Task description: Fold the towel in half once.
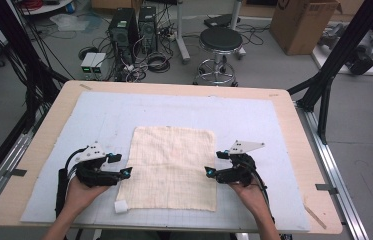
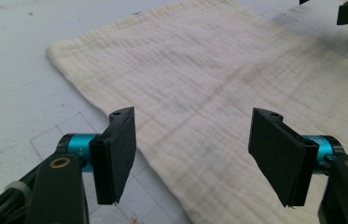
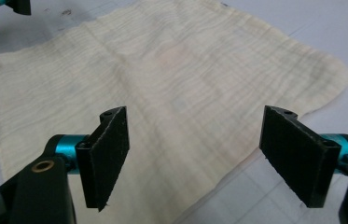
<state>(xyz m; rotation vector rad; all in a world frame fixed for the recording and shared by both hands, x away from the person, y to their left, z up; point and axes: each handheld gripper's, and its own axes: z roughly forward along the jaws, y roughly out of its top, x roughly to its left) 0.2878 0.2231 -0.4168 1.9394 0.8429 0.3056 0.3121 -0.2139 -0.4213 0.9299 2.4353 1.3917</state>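
A cream, faintly checked cloth (image 1: 171,167) lies flat on the pale gridded mat (image 1: 254,120). A small white tag (image 1: 120,206) sticks out at its near left corner. My left gripper (image 1: 121,165) rests at the cloth's left edge, pointing inward, with its jaws wide apart. In the left gripper view, that gripper (image 2: 195,158) hovers over the cloth (image 2: 209,79) with nothing between its pads. My right gripper (image 1: 214,164) sits at the right edge, facing the left one. It too stands open (image 3: 199,158) above the cloth (image 3: 171,79), gripping nothing.
The mat covers a wooden table (image 1: 294,130) whose bare rim shows on all sides. Beyond the far edge stand a black stool (image 1: 220,42), two computer towers (image 1: 124,27) with tangled cables and a cardboard box (image 1: 301,22). Black frame posts (image 1: 334,65) flank the table.
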